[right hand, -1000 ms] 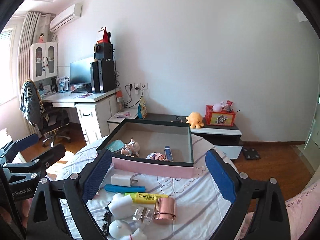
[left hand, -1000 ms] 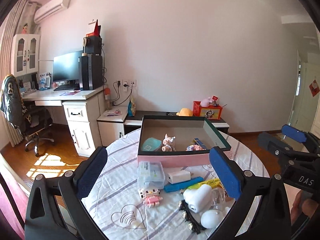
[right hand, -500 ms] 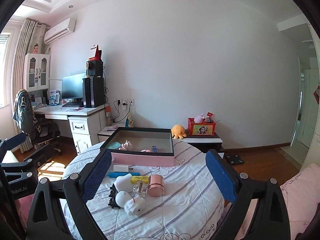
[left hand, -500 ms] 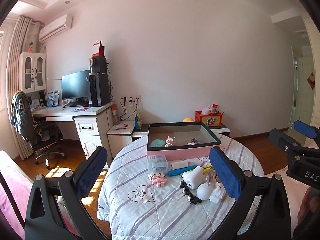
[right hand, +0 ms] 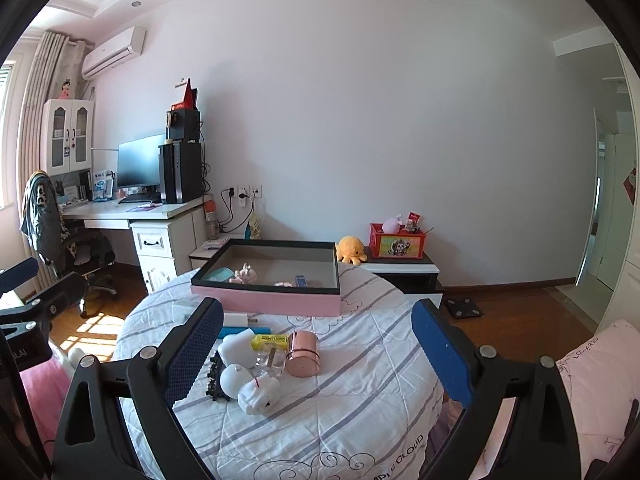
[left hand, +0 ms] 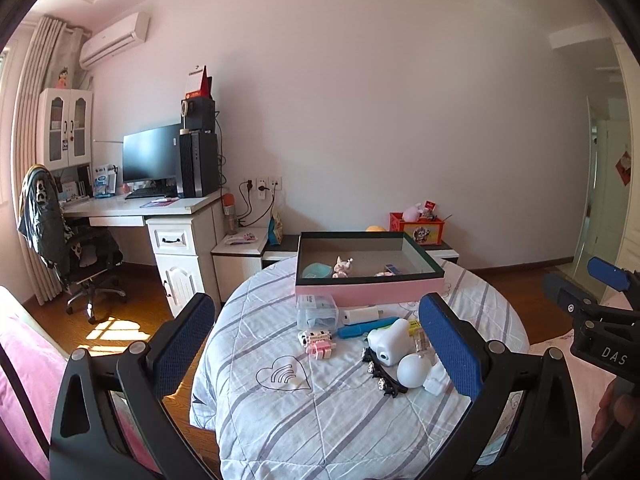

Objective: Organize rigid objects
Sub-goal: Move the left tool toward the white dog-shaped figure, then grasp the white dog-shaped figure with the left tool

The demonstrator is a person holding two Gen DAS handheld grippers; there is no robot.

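Both the left gripper (left hand: 316, 344) and right gripper (right hand: 318, 354) hover with jaws wide open, empty, above the counter (right hand: 360, 392); loose items (right hand: 260, 360) wait near the pink box (right hand: 266, 300), probably their destination.

Both grippers, left (left hand: 316, 344) and right (right hand: 318, 348), have pulled back from the table (left hand: 320, 420)

Quilted cloth cover (right hand: 352, 380), glossy pink canister (right hand: 303, 353)
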